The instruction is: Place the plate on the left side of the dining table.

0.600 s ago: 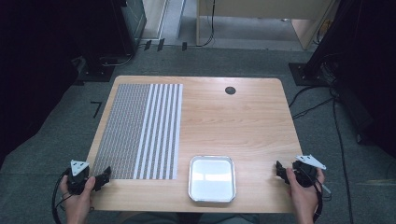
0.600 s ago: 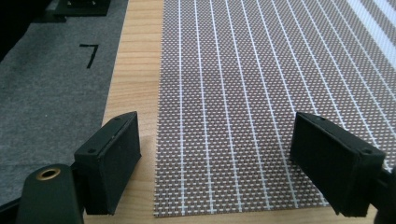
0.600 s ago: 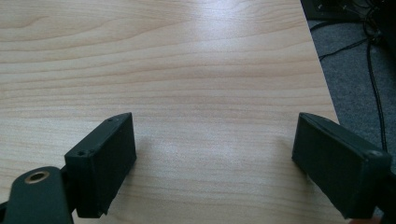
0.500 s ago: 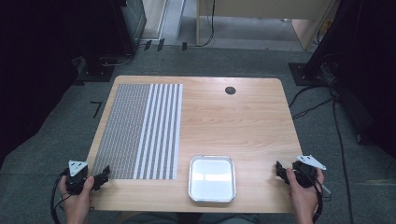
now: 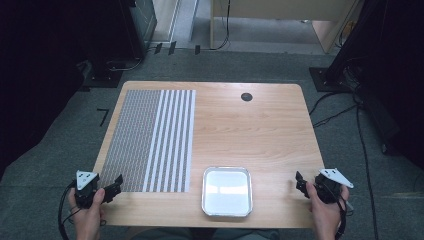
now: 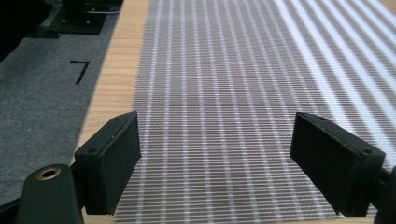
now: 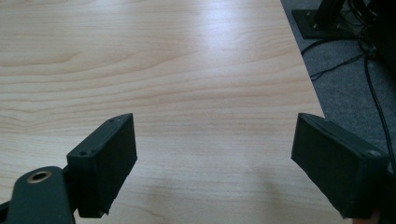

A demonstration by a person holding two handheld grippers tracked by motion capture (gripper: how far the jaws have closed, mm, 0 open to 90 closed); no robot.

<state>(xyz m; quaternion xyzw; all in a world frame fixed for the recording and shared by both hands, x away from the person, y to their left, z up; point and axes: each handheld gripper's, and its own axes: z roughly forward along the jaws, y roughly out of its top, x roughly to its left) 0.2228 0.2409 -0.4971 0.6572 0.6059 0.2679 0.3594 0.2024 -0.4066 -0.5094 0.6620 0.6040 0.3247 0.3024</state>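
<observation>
A person is sitting at the near edge of a pale wooden worktop (image 5: pixel 260 135), holding a tool in each hand. The left tool (image 5: pixel 111 186) is hovering at the near left corner, just over the near edge of a striped woven mat (image 5: pixel 152 137) that is lying flat on the left part of the worktop. In the left gripper view its jaws are standing wide apart, released, with nothing between them and the mat (image 6: pixel 233 107) spreading out beyond. The right tool (image 5: pixel 301 182) is hovering at the near right edge of the worktop; in the right gripper view its jaws are likewise spread wide, grasping nothing, above bare wood (image 7: pixel 177 79). A shallow, empty metal tray (image 5: pixel 227 191) is sitting near the front edge, between the two tools and apart from both. A small dark round hole (image 5: pixel 246 96) is showing at the far side.
</observation>
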